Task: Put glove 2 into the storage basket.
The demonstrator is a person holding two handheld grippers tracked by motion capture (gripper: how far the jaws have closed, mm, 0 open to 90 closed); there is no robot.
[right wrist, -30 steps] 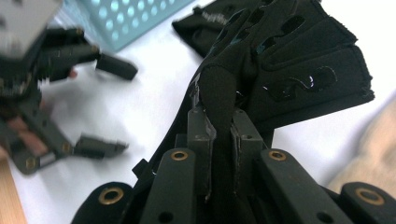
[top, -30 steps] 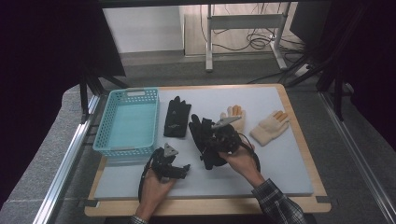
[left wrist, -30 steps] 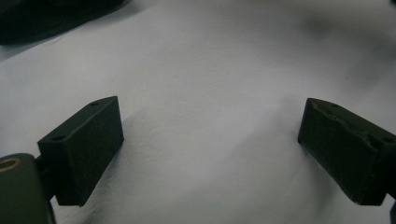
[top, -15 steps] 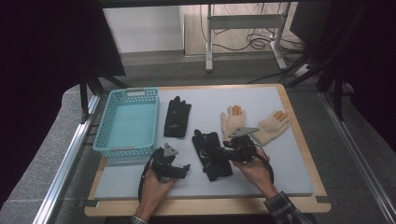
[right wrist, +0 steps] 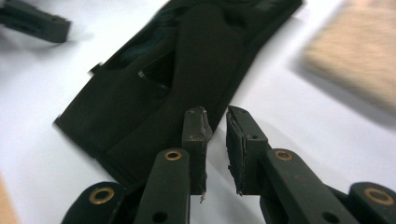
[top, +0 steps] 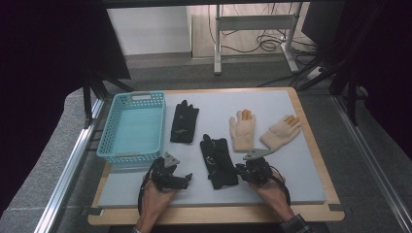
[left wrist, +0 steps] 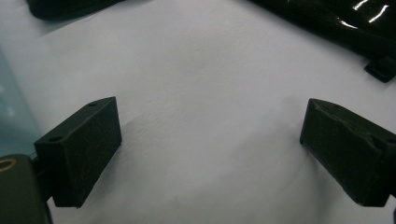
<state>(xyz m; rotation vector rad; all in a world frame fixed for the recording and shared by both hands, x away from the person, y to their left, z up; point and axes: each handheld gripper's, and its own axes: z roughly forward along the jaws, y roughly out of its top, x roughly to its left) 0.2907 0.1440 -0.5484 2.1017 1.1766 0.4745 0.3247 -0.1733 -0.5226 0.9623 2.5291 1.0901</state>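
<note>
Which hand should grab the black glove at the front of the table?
Probably the right. The right gripper sits at the near black glove, fingers almost together with nothing between them. The left gripper is open over bare table, farther away.

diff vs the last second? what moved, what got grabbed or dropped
The right gripper dragged the near black glove toward the person, from beside the tan gloves down to the front of the mat, then let go: its jaws now stand slightly apart at the glove's edge, holding nothing. Unchanged: the left gripper, open over the mat; the far black glove; both tan gloves; the blue basket.
</note>
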